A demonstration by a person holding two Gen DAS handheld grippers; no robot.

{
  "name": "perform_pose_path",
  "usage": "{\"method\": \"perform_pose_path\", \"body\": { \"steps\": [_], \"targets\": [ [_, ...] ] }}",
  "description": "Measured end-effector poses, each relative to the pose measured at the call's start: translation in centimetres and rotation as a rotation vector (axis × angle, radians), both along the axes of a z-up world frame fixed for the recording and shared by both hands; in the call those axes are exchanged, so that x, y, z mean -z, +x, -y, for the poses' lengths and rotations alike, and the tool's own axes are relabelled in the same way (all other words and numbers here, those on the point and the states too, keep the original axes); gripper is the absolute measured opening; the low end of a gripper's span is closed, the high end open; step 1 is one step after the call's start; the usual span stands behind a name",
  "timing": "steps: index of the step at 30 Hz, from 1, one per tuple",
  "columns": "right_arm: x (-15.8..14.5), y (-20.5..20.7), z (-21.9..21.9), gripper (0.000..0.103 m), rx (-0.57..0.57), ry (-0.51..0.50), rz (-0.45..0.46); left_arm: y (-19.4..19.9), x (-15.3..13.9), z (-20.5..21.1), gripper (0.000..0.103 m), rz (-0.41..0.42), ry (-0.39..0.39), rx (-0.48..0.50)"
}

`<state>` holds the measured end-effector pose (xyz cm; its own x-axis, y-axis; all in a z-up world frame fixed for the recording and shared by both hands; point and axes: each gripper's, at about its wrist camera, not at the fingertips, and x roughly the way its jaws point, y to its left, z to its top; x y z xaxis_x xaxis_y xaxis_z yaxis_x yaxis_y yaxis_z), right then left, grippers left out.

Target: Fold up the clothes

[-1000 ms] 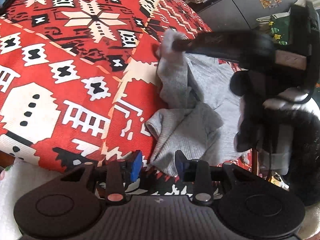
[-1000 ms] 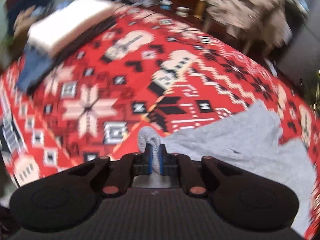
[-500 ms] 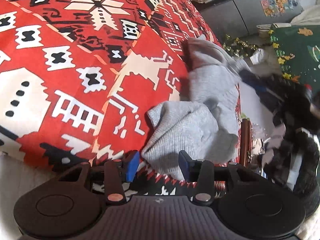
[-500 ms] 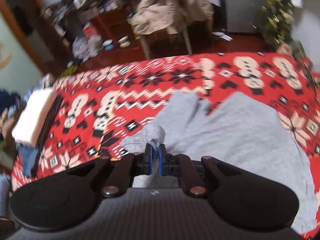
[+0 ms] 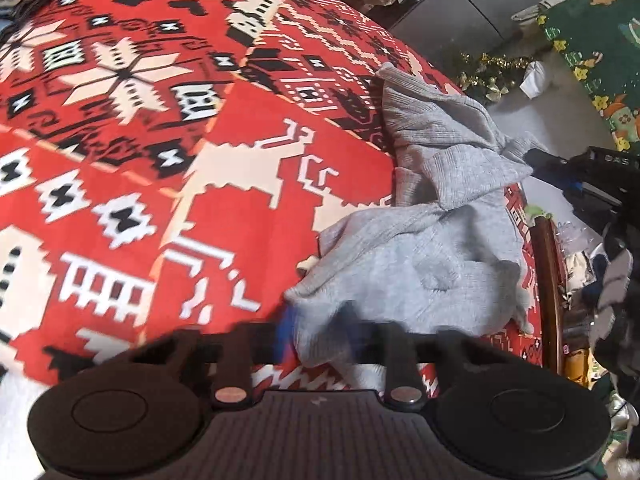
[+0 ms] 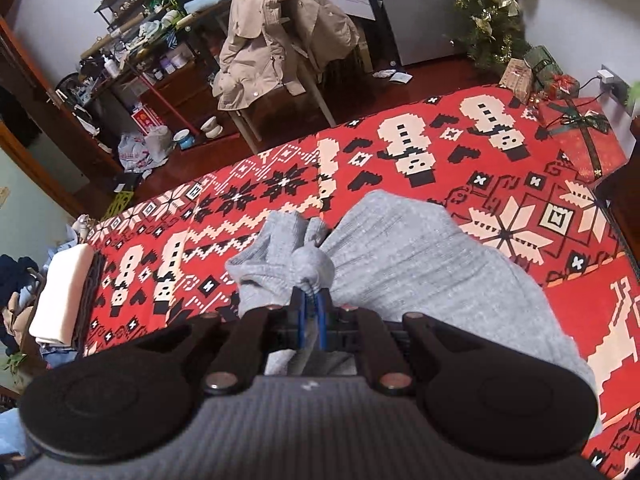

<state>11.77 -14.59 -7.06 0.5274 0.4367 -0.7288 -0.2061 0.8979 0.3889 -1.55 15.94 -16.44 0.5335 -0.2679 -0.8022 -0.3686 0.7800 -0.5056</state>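
Left gripper (image 5: 320,340): jaws closing around a fold of the grey garment (image 5: 420,264), apart a second ago. Right gripper (image 6: 313,312): still pinched on a bunched corner, now swung toward 3 o'clock. Garment lies on the red patterned blanket (image 5: 160,140).

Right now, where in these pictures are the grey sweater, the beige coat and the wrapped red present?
grey sweater (image 6: 420,256): right wrist view, on its ribbed body spread across the blanket.
beige coat (image 6: 280,36): right wrist view, on its back panel, draped over a chair.
red present (image 6: 580,140): right wrist view, on its top face beside the ribbon.
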Motion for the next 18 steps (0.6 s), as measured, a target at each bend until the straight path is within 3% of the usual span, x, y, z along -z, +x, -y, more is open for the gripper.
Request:
{"method": "perform_pose_path", "body": {
  "steps": [5, 11, 18],
  "targets": [
    [-1.3, -1.3, 0.6, 0.006, 0.014, 0.017, 0.019, -0.8, -2.8, -0.2, 0.007, 0.096, 0.147, -0.034],
    [-6.8, -4.3, 1.2, 0.006, 0.037, 0.083, 0.110, -1.5, -9.2, -3.2, 0.007, 0.245, 0.217, -0.120],
    [-16.9, -9.0, 1.1, 0.006, 0.076, 0.165, 0.283, -3.0, -22.0, -6.7, 0.007, 0.483, 0.265, -0.193]
  ]
}}
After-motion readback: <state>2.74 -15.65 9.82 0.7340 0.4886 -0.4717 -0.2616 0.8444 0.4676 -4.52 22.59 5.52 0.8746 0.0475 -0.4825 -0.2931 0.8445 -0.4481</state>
